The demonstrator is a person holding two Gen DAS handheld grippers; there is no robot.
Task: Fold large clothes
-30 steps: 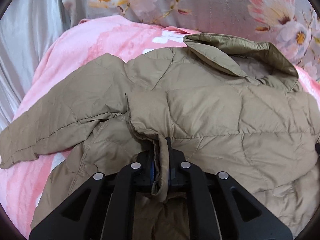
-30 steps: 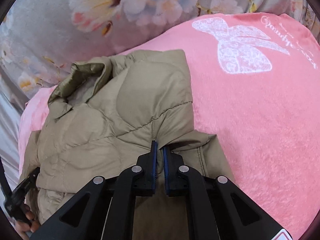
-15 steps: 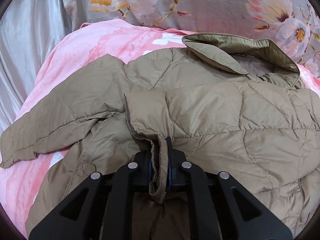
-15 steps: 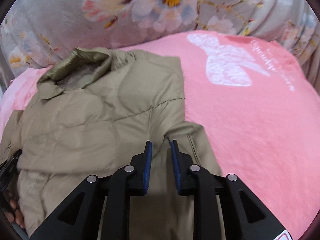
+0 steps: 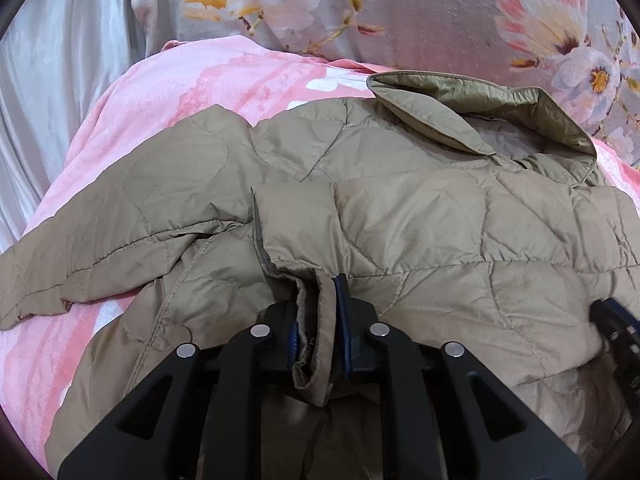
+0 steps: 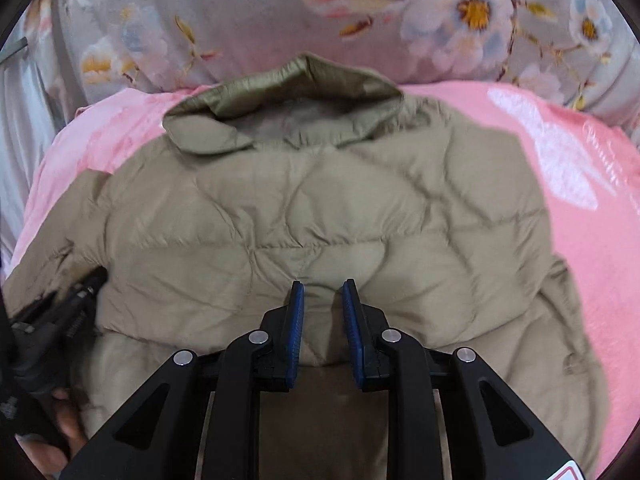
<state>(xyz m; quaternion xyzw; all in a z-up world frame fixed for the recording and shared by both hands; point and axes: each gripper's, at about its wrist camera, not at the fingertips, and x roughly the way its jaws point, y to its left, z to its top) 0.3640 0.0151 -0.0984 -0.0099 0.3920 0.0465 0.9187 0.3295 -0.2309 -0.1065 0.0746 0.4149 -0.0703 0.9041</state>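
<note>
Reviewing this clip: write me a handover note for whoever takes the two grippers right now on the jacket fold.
Left gripper: its fingers are opening, but a fold of the khaki quilted jacket's edge is still between them.
Right gripper: open, nothing between the fingers, hovering above the jacket's back panel.
Jacket: lies on the pink blanket, collar toward the floral pillows. The right-hand side is folded in over the body; a sleeve still trails out to the left in the left wrist view.
Done: one side folded in.
Left: let go of the left fold, bring the loose sleeve in, then probably fold the jacket bottom to top.
</note>
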